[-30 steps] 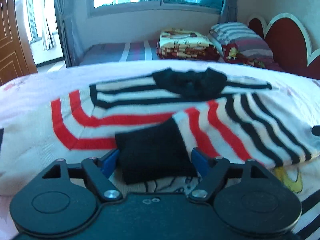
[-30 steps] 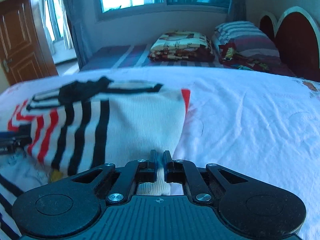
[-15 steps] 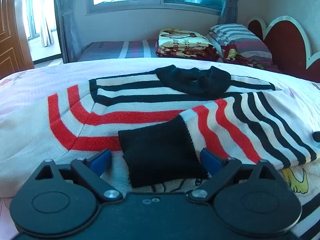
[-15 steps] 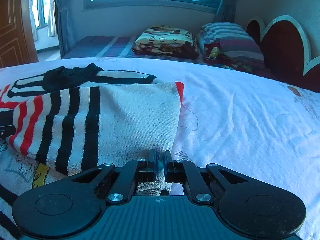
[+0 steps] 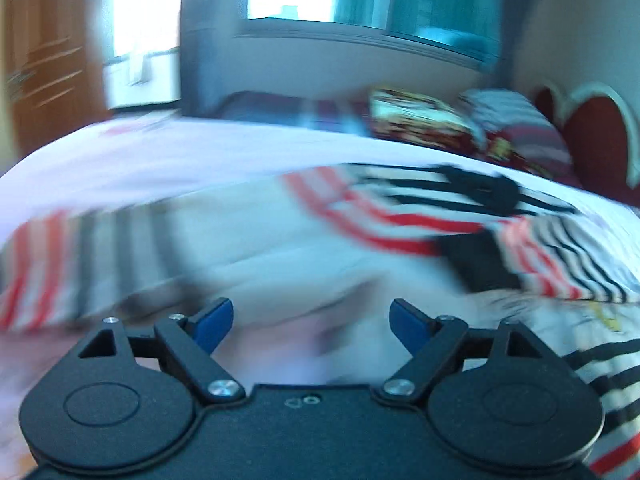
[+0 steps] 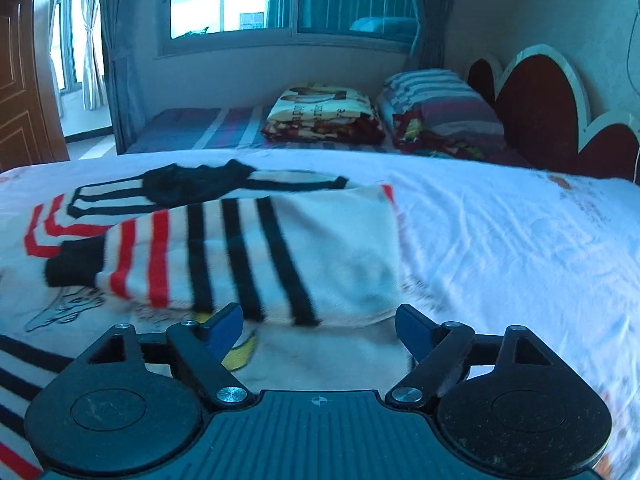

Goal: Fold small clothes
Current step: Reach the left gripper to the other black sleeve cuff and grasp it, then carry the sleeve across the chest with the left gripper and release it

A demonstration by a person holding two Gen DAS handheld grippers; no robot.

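Note:
A small white sweater (image 6: 280, 248) with red and black stripes and a black collar (image 6: 192, 184) lies on the bed. Its right sleeve is folded across the body, with the black cuff (image 6: 74, 266) at the left. My right gripper (image 6: 318, 326) is open and empty, just in front of the folded sleeve. In the blurred left wrist view the sweater (image 5: 420, 216) lies to the right, and its other striped sleeve (image 5: 80, 256) stretches out to the left. My left gripper (image 5: 312, 320) is open and empty over the sweater's near edge.
The white bed sheet (image 6: 520, 240) spreads to the right. A folded blanket (image 6: 320, 114) and a striped pillow (image 6: 440, 104) lie on a second bed at the back. A red heart-shaped headboard (image 6: 536, 108) stands at the right. A wooden door (image 6: 20, 96) is at the left.
My right gripper has opened and let go of the sleeve. My left gripper has swung left, away from the black cuff, and its view is now blurred.

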